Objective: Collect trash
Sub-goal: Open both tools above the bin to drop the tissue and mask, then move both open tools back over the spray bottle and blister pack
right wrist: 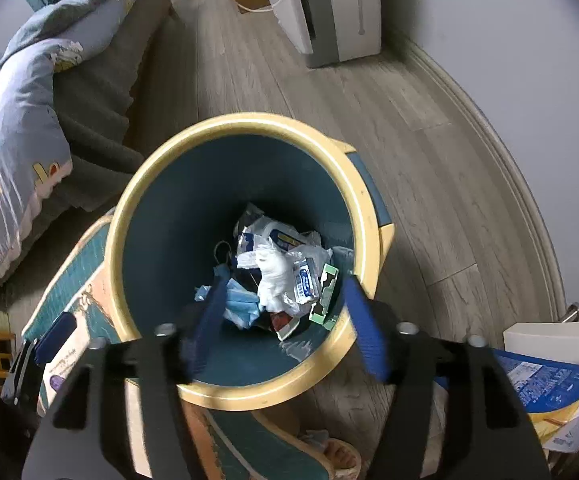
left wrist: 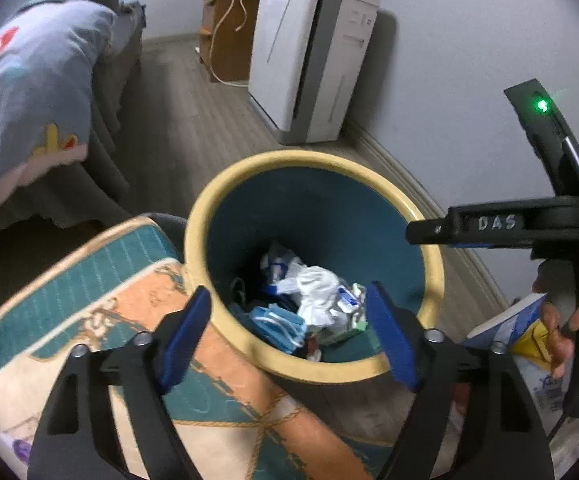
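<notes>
A round bin with a yellow rim and dark teal inside stands on the floor. Trash lies at its bottom: white crumpled plastic, blue face masks, wrappers, a green packet. My left gripper is open and empty, above the bin's near rim. My right gripper is open and empty, directly over the bin's mouth. The right gripper's body shows at the right of the left wrist view, and the left gripper's fingertip shows at the lower left of the right wrist view.
A patterned teal and orange rug or cushion lies left of the bin. A bed with a blue quilt is at the left. A white air purifier stands by the wall. Blue and yellow paper packaging lies at the right.
</notes>
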